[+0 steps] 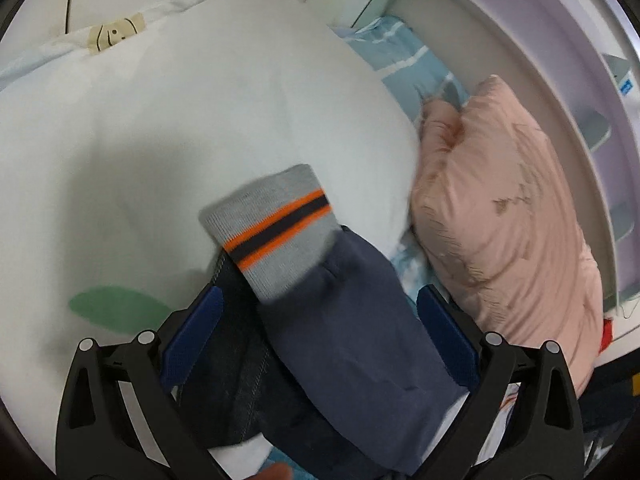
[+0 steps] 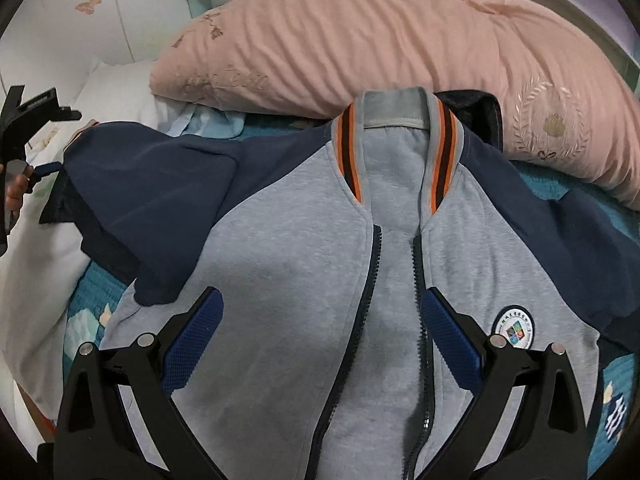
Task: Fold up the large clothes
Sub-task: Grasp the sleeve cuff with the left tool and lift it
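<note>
Behind your jacket point(image 2: 288, 280), spread front-up on the bed, a pink quilt point(image 2: 360, 40) crowds its collar; white bedding point(image 1: 180, 120) lies leftward. Your left gripper point(image 1: 320, 312) gapes wide around the navy sleeve point(image 1: 352, 340); your right gripper point(image 2: 320, 312) hovers wide, empty, above the zipper point(image 2: 420, 280).

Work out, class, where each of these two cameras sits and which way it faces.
Left wrist: on the left gripper, looking along open fingers at the jacket's navy sleeve and striped cuff, white bedding beyond.
Right wrist: on the right gripper, facing the jacket front, zip and collar; its open fingers show, and the left gripper far left.
Shared: the jacket, the pink pillow.
</note>
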`<action>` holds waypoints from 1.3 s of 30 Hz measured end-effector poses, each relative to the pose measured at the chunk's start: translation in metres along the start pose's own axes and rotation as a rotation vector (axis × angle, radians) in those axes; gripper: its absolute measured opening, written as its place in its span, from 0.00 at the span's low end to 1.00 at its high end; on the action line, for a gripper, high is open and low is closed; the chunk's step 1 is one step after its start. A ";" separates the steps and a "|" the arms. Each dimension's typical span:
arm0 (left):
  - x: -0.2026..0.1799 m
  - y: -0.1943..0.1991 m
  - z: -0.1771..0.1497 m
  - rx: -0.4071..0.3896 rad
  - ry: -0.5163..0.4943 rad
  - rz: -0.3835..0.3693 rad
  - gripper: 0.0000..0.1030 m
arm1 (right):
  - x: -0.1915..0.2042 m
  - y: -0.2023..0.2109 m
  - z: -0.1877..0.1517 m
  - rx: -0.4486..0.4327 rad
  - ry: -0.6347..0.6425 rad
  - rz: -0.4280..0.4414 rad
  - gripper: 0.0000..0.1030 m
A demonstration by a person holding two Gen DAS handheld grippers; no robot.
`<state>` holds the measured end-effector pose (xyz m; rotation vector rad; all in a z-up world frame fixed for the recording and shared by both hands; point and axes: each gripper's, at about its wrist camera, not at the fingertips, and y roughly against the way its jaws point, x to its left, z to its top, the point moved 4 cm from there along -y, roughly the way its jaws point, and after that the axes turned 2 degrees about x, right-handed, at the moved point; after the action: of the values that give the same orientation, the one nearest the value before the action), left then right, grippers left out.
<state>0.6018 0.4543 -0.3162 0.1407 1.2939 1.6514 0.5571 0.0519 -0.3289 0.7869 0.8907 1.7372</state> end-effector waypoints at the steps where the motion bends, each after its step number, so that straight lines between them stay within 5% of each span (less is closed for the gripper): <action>1: 0.001 -0.002 0.000 0.005 0.006 -0.002 0.74 | -0.001 -0.002 0.002 0.000 -0.008 0.004 0.93; 3: 0.001 -0.004 0.000 0.004 -0.015 0.016 0.65 | -0.002 -0.005 0.005 -0.005 -0.020 0.005 0.93; 5: -0.002 -0.003 0.000 -0.019 -0.050 0.042 0.37 | -0.002 -0.008 0.007 -0.010 -0.025 0.008 0.93; 11: -0.019 0.007 0.000 -0.066 -0.127 0.051 0.18 | 0.017 -0.025 0.023 -0.034 0.010 0.016 0.90; 12: -0.022 0.013 -0.001 -0.081 -0.137 0.053 0.18 | 0.020 -0.029 0.025 -0.033 0.017 0.023 0.85; 16: -0.057 0.054 -0.009 -0.152 -0.224 -0.039 0.15 | 0.036 -0.055 0.026 0.031 0.052 0.072 0.26; 17: -0.072 0.069 -0.012 -0.177 -0.255 -0.072 0.14 | 0.039 -0.061 0.025 0.051 0.056 0.075 0.22; 22: -0.148 0.132 -0.037 -0.239 -0.385 -0.272 0.14 | 0.046 -0.072 0.022 0.090 0.005 0.177 0.20; 26: -0.218 0.140 -0.080 -0.204 -0.471 -0.401 0.14 | 0.013 -0.059 0.020 0.077 -0.095 0.191 0.21; 33: -0.311 0.102 -0.166 -0.090 -0.538 -0.469 0.14 | -0.089 -0.010 -0.004 0.010 -0.150 0.069 0.22; 39: -0.352 0.047 -0.238 0.049 -0.533 -0.466 0.14 | -0.181 0.013 -0.040 0.035 -0.197 -0.029 0.22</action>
<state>0.6035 0.0375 -0.2212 0.2664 0.8734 1.0854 0.5715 -0.1313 -0.3574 0.9456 0.7962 1.5918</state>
